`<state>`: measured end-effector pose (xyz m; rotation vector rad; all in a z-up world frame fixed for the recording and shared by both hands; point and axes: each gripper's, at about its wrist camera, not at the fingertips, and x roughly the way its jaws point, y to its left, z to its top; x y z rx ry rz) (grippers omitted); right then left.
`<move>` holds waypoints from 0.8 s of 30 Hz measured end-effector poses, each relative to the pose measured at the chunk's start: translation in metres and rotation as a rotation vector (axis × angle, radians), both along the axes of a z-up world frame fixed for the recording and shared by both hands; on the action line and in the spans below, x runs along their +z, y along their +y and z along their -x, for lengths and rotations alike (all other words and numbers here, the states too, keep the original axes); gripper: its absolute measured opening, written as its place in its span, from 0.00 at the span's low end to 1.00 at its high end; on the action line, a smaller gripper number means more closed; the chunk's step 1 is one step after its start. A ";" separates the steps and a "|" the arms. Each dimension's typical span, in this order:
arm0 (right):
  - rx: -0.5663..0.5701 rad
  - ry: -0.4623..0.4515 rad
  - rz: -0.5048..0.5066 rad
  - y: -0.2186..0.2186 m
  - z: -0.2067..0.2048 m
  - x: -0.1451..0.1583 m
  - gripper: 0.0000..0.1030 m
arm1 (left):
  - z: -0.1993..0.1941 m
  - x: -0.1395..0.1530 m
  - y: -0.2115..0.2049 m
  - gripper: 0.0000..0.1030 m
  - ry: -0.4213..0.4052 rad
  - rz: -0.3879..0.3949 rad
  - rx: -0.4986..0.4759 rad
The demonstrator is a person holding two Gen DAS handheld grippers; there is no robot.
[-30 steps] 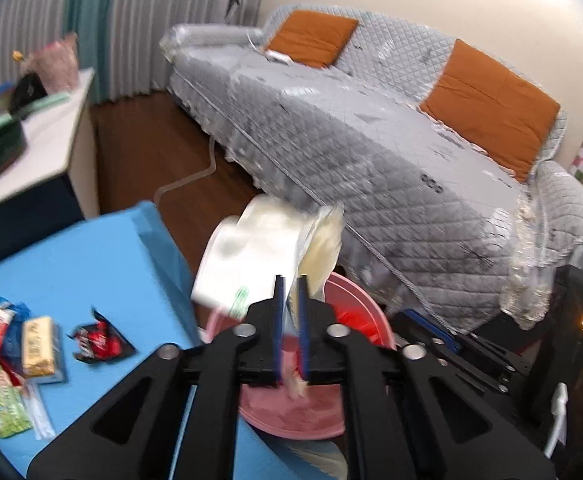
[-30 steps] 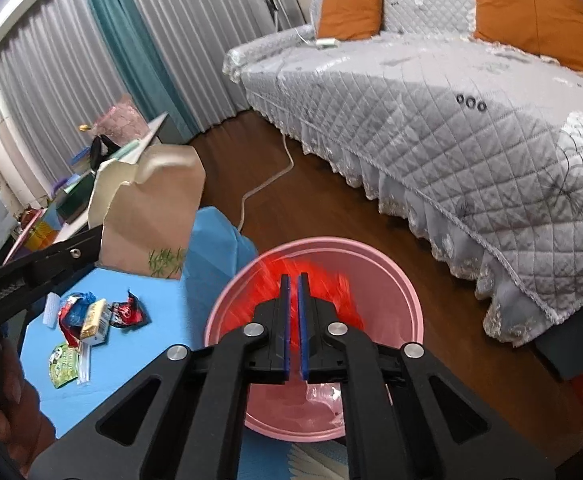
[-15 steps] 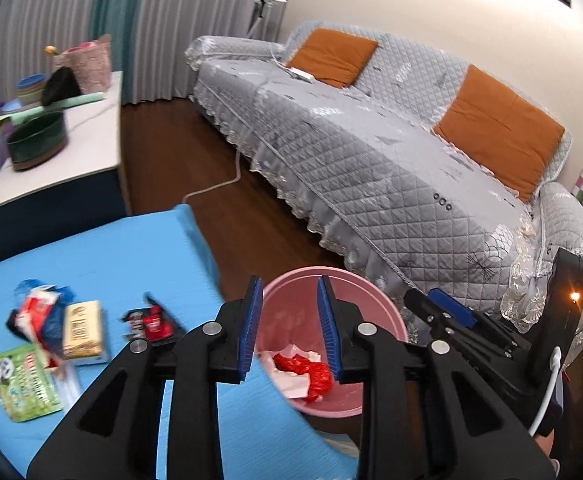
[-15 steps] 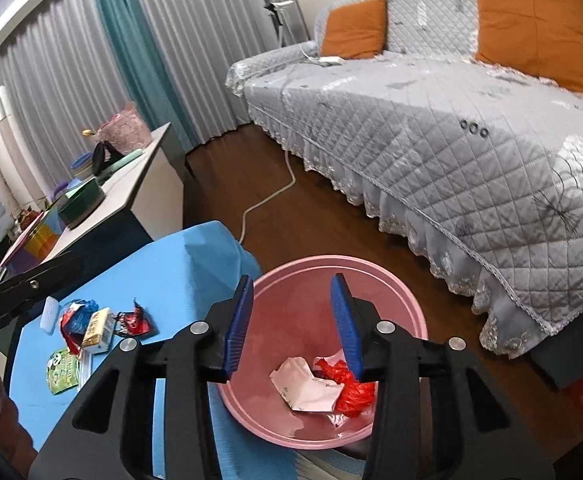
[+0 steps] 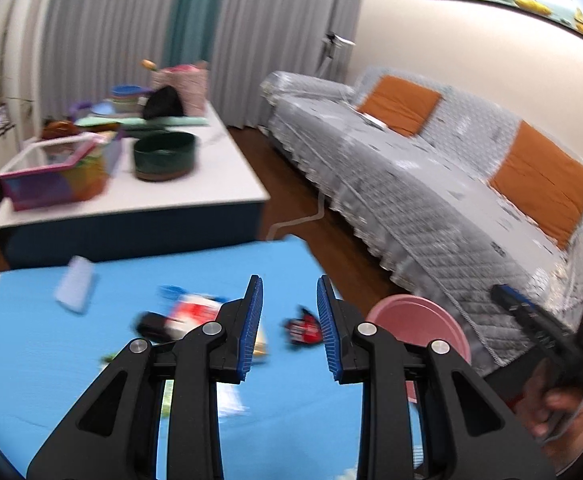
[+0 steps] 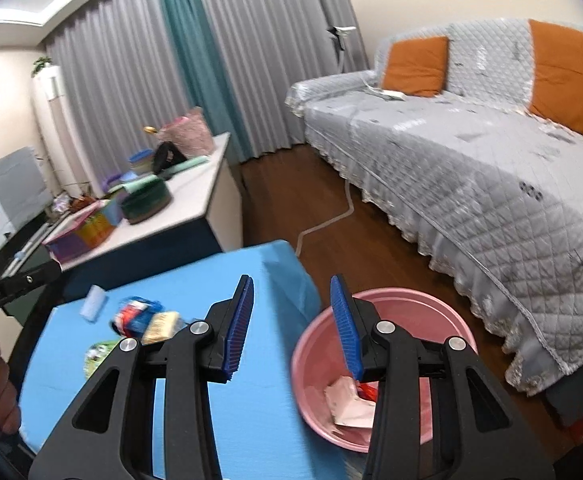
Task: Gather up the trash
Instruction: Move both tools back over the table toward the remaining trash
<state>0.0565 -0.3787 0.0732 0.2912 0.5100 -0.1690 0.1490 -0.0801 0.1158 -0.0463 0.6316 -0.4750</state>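
Grey pleated curtains with one teal panel hung behind a long sofa [image 6: 471,168] under a quilted grey cover, with flat orange cushions [image 6: 415,66] against its back. Dark wooden floor ran between the sofa and a white-topped cabinet [image 6: 195,204] crowded with tubs, and a round dark green bowl [image 5: 165,156] sat near its front edge.

Below me lay a smooth blue tablecloth [image 6: 251,420]. Scattered on it were the wrappers [image 6: 147,320]: a red-and-blue crinkled packet, a pale yellow block-shaped pack just beside it, a green printed sachet nearer to me, and a small red-and-black wrapper [image 5: 303,330] lying apart toward the table's edge. A pale rectangular piece [image 5: 74,286] lay off on its own; the left view was blurred, so I could not tell whether it was paper or plastic.

My left gripper [image 5: 289,328] hovered over the cloth with its ribbed blue pads parted and nothing between them. My right gripper [image 6: 291,328] also stood apart and empty, one finger over the cloth and the other over the round pink plastic basin [image 6: 431,308] just off the table's edge on the sofa side. Inside the basin lay crumpled pale paper [image 6: 347,404] touching a scrap of red wrapper [image 6: 367,390].
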 end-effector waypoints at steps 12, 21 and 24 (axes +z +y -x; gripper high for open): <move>0.199 0.012 0.051 0.053 -0.069 0.021 0.39 | -0.051 0.007 0.109 0.27 -0.080 -0.084 0.163; 0.269 0.127 0.068 0.080 -0.124 -0.047 0.51 | -0.110 -0.053 0.184 0.27 -0.008 -0.102 0.355; 0.279 0.174 0.041 0.083 -0.140 -0.069 0.56 | -0.131 -0.082 0.189 0.27 0.053 -0.108 0.373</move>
